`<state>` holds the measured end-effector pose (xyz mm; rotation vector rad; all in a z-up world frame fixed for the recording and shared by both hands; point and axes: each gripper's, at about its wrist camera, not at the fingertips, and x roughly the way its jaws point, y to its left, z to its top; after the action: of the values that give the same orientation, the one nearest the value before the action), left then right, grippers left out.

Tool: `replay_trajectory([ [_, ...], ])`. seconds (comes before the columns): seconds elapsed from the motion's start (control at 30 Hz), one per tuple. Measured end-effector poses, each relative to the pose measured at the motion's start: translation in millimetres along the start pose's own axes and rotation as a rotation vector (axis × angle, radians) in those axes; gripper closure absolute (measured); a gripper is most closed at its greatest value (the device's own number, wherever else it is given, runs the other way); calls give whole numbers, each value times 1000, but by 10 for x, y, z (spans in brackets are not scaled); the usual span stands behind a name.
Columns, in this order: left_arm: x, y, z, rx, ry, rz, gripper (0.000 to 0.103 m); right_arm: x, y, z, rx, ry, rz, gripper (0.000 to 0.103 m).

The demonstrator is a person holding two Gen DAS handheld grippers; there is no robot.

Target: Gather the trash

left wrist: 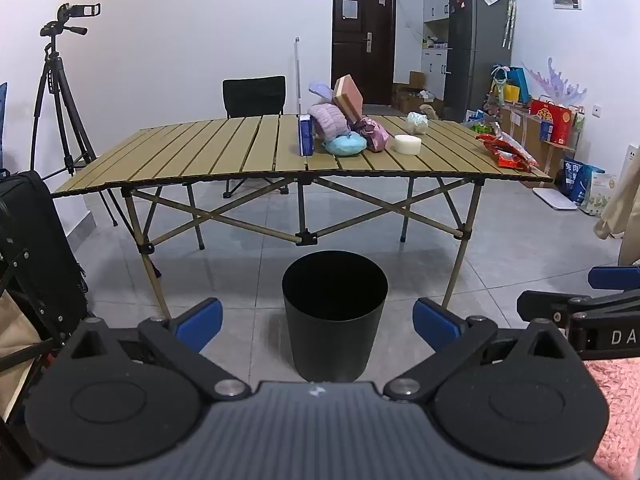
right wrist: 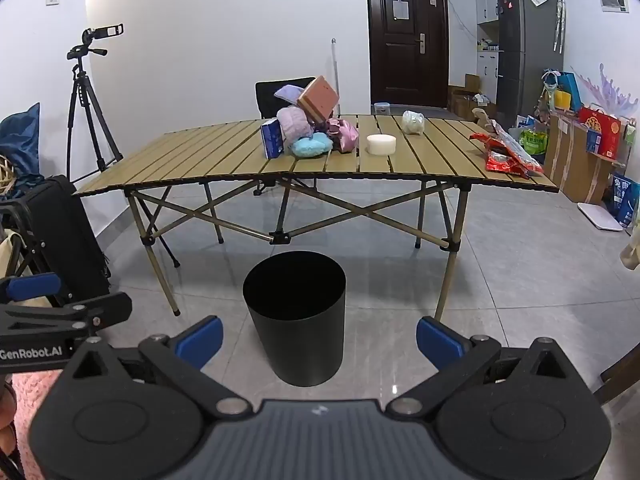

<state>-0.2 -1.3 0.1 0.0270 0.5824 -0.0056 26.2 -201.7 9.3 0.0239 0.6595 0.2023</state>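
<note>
Slatted folding table, centre frame: red snack wrappers, light, crinkly, pinch any edge; left gripper and right gripper gaping, empty.

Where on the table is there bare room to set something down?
The table's whole left stretch, from its left edge to the blue carton, is bare. There is a narrower bare strip between the white roll and the red wrappers. The pile crowds the middle.

Both wrist cameras sit low, side by side, tilted down across the tiled floor toward the folding table, well back from it. They share the black bin, table and dark door; the right view looks from further right
</note>
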Motion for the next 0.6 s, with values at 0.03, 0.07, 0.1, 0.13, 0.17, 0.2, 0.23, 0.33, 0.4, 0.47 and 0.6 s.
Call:
replay_trajectory([
  [0.03, -5, 10, -2, -10, -5, -9, 0, 1, 0, 0, 1, 0, 1, 0],
  [0.07, -10, 11, -3, -12, -6, -8, 0, 3, -2, 0, 4, 0, 3, 0],
  [0.1, -8, 6, -2, -10, -2, -6, 0, 4, -2, -1, 4, 0, 3, 0],
  [0.13, -6, 0, -1, -8, -1, -5, 0, 5, -2, -1, 3, 0, 3, 0],
  [0.17, -13, -7, 0, -9, -1, -5, 0, 5, -2, -2, 3, 0, 3, 0],
  [0.2, -41, -29, 15, -10, -2, -3, 0, 6, -2, -3, 3, 0, 4, 0],
  [0.23, -34, -29, 22, -11, -1, -1, 0, 7, -3, -4, 2, 0, 4, 0],
  [0.33, -24, -60, 55, -13, 1, 1, 0, 12, -4, 0, 4, 2, 2, 0],
  [0.4, -7, -35, 57, -16, -1, 2, 0, 12, -4, 1, 3, 1, 2, 0],
  [0.47, -1, 21, 19, -19, -5, -4, 0, 9, -3, 2, 1, 0, 2, 0],
  [0.6, -14, 26, 13, -19, -6, -2, 0, 19, -4, 1, 3, 3, 2, 0],
])
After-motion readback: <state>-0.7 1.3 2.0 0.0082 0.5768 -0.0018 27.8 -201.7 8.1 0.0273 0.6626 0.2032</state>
